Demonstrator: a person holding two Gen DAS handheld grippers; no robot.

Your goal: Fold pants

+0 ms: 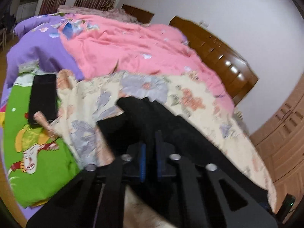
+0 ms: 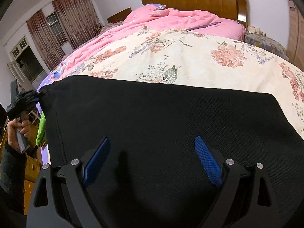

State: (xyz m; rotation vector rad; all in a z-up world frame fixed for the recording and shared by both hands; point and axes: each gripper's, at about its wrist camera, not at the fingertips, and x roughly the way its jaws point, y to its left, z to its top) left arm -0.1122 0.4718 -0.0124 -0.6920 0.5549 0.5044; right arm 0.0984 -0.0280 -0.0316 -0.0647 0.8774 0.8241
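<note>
Indoor light, fairly bright. Left wrist view motion-blurred throughout; right wrist view sharp. Glare spots on wooden headboard (image 2: 201, 0). Heavy fisheye bending w/ dark corners. Black pants (image 2: 161, 133) show little detail.

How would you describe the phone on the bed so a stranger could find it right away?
Start at the big bed with the wooden headboard and the pink quilt. Follow the floral sheet to its left edge in the left wrist view, where a green cartoon-print cloth lies. The phone rests at that cloth's top: a flat, glossy black slab, the only hard thing among soft fabrics.
</note>
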